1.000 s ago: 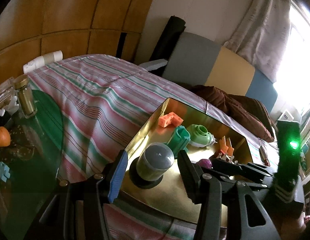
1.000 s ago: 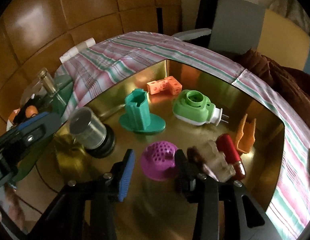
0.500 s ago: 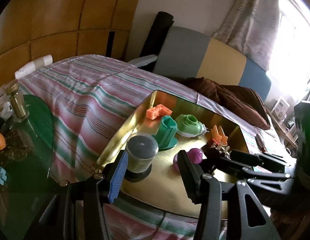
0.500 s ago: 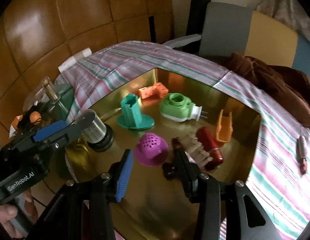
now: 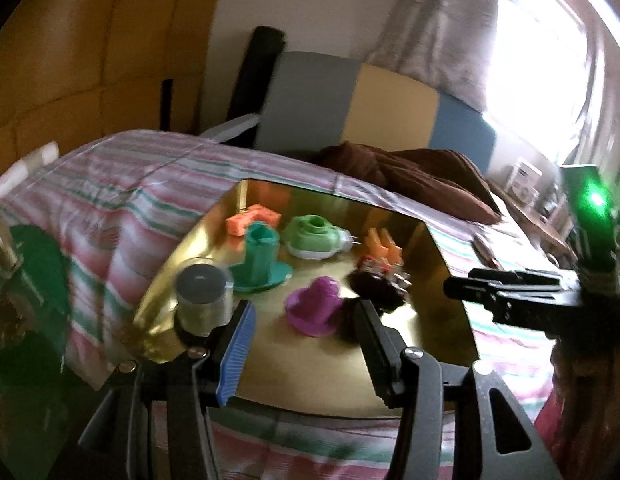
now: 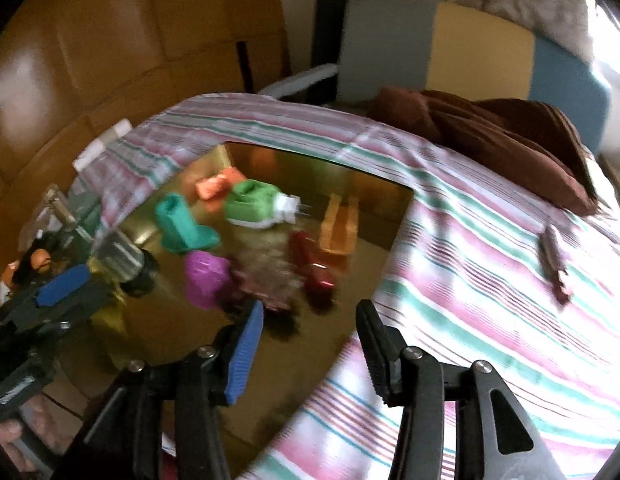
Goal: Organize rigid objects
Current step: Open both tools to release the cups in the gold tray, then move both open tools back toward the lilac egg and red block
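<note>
We hold both grippers above the gold tray [image 5: 410,352], which lies on the striped cloth [image 6: 490,300] over the table. Our left gripper [image 5: 306,344] has its jaws apart with nothing between them; it hangs just short of the purple piece [image 5: 316,312]. Our right gripper [image 6: 310,344] has jaws opening, also empty, and looks across the tray's right edge toward the cloth.

The things to sort all sit inside the tray: the jar [image 5: 202,296] at the left edge, the teal piece [image 5: 262,260], the orange block [image 5: 250,220], the green plug [image 5: 316,236], the orange clip [image 6: 338,228], the red tube [image 6: 314,272] and a blurred dark piece [image 6: 266,276] just beside the purple one.

The risk, as we judge it, is crowding. The purple piece, dark piece and red tube lie close together, so a jaw coming down on one may shove its neighbour. The jar stands tall near the tray's edge and could topple from a sideways knock by our left gripper. Both views are blurred, so aiming now would be unsure. The tray's shiny floor may let pieces skid away from a closing jaw.
</note>
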`<state>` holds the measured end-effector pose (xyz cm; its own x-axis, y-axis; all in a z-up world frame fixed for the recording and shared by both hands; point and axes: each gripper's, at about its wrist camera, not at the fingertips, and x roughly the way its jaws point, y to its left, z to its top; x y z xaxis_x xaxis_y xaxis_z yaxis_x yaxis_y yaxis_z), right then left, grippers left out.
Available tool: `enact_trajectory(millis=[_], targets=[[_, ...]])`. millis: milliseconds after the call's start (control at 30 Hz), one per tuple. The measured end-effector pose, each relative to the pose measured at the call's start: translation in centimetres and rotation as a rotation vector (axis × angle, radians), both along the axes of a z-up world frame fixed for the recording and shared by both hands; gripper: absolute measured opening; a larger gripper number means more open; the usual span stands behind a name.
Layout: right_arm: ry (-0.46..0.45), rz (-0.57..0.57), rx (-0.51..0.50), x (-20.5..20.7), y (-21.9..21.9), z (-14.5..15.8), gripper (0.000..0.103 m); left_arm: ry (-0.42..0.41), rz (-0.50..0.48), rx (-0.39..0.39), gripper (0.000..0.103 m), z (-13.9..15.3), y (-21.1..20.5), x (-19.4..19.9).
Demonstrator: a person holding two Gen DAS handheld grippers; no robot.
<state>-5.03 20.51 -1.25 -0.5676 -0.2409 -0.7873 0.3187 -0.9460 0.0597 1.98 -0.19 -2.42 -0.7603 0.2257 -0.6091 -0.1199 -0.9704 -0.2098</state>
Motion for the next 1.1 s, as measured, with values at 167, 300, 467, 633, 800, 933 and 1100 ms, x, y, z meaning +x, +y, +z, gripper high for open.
enact_trajectory(millis=[167, 300, 467, 633, 800, 933, 1100], targets=[[-0.027, -0.08, 0.03, -0.4, 4.2, -0.9, 0.05, 0.015, -0.079, -0.039, 0.052, 0.0, 2.4, 0.8], [-0.044, -0.134, 0.066, -0.8, 7.6, -1.8, 0.05, 0.029, -0.127, -0.058, 0.052, 0.4, 3.9, 1.3], [-0.078, -0.218, 0.121, -1.7, 13.2, -3.1, 0.05, 0.038, -0.191, -0.077, 0.052, 0.9, 6.1, 1.6], [-0.118, -0.358, 0.145, -3.3, 20.5, -4.0, 0.05, 0.033, -0.255, -0.095, 0.052, 1.7, 8.4, 1.7], [-0.15, -0.482, 0.117, -4.5, 26.6, -4.8, 0.051, 0.027, -0.327, -0.107, 0.052, 2.7, 11.7, 1.4], [-0.135, -0.539, 0.034, -4.2, 29.1, -5.6, 0.057, 0.008, -0.377, -0.102, 0.052, 3.4, 14.5, 0.7], [-0.166, -0.558, -0.104, -4.8, 29.8, -5.8, 0.059, 0.007, -0.44, -0.117, 0.052, 4.1, 18.5, 0.0]])
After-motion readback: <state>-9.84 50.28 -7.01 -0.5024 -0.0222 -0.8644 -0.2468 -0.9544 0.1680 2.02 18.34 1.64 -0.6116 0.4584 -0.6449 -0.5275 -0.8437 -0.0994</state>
